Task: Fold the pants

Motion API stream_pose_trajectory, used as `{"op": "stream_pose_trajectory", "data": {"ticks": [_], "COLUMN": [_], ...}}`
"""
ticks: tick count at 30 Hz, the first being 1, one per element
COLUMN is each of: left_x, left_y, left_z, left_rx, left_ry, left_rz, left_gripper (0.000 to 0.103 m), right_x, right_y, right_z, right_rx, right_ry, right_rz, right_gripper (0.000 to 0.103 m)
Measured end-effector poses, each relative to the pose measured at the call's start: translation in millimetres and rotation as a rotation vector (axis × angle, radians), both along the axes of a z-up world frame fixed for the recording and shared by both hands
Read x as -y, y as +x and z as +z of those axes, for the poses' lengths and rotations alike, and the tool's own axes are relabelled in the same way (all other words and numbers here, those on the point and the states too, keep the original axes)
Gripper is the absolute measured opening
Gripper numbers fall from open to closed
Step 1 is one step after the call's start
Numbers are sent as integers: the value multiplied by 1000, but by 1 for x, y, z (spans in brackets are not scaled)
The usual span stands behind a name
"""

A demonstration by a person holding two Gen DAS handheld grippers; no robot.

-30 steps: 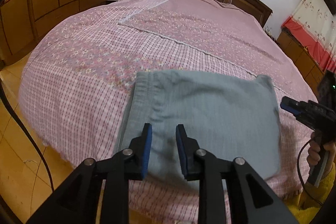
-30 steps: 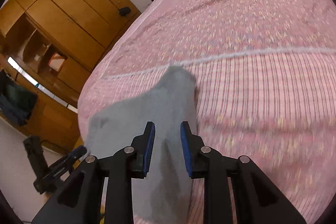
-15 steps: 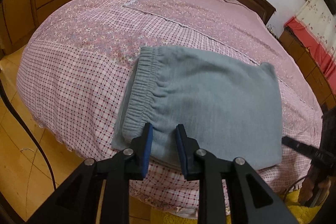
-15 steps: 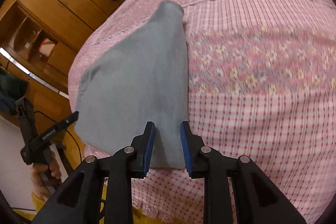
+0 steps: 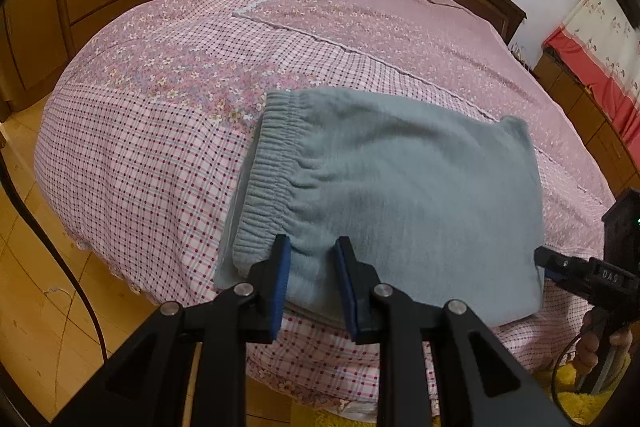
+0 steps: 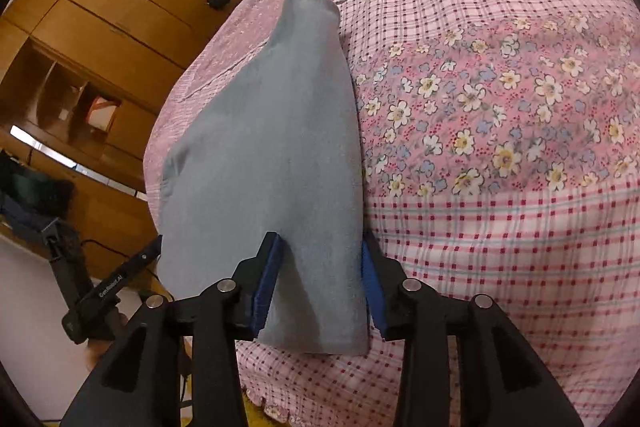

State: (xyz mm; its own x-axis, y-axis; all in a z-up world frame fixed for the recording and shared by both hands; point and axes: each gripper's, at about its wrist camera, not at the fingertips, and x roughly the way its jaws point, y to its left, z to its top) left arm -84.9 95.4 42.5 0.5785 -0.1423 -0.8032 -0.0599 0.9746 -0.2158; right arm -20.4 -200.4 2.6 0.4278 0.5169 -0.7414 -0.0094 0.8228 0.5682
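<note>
The pants point(image 5: 400, 211) lie folded flat on the bed point(image 5: 160, 155), near its near edge, a grey-blue block on the pink checked and flowered cover.

My left gripper point(image 5: 310, 283) shows what the other view hides: the gathered elastic waistband point(image 5: 272, 179) along the left side of the pants, and a paler layer peeking out under the near left corner. Its fingers point(image 5: 280, 279) stand narrowly apart with the near edge of the pants between them; whether the pads actually pinch the cloth I cannot tell. At the right of this view my right gripper point(image 5: 576, 273) reaches the near right corner, with part of my hand point(image 5: 600, 339) on its handle, cut off by the frame.

My right gripper point(image 6: 320, 279) looks along the right edge of the pants point(image 6: 272, 155), which runs away to a rounded far corner. Its fingers point(image 6: 268, 283) have just been opening; the near right corner sits between them, released, with the right pad partly hidden behind the cloth. The waistband is out of sight here. My left gripper point(image 6: 132, 267) shows only as a dark arm at the left, its tip hidden behind the pants.

A wardrobe point(image 6: 92, 39) fills the far left.
</note>
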Motion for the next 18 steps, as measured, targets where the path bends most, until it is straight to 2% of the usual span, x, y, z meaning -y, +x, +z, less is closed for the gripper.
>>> {"op": "stream_pose_trajectory", "data": {"ticks": [6, 8, 9, 12, 18], "left_x": [-1, -1, -1, -2, -3], "left_y": [2, 2, 2, 3, 3], "left_z": [-1, -1, -1, -1, 0], "left_rx": [1, 0, -1, -3, -2], "left_ry": [-5, -4, -4, -9, -13], "left_rz": [7, 6, 6, 9, 11], "left_gripper": [24, 24, 24, 24, 24], "right_x": [-1, -6, -10, -9, 3], "right_y": [1, -3, -5, -9, -2], "right_z": [-5, -2, -1, 4, -12], "right_rx": [8, 38, 53, 69, -7], "right_ry": [61, 36, 17, 34, 91], "right_rz": [8, 31, 35, 39, -6], "right_gripper": [39, 21, 19, 18, 22]}}
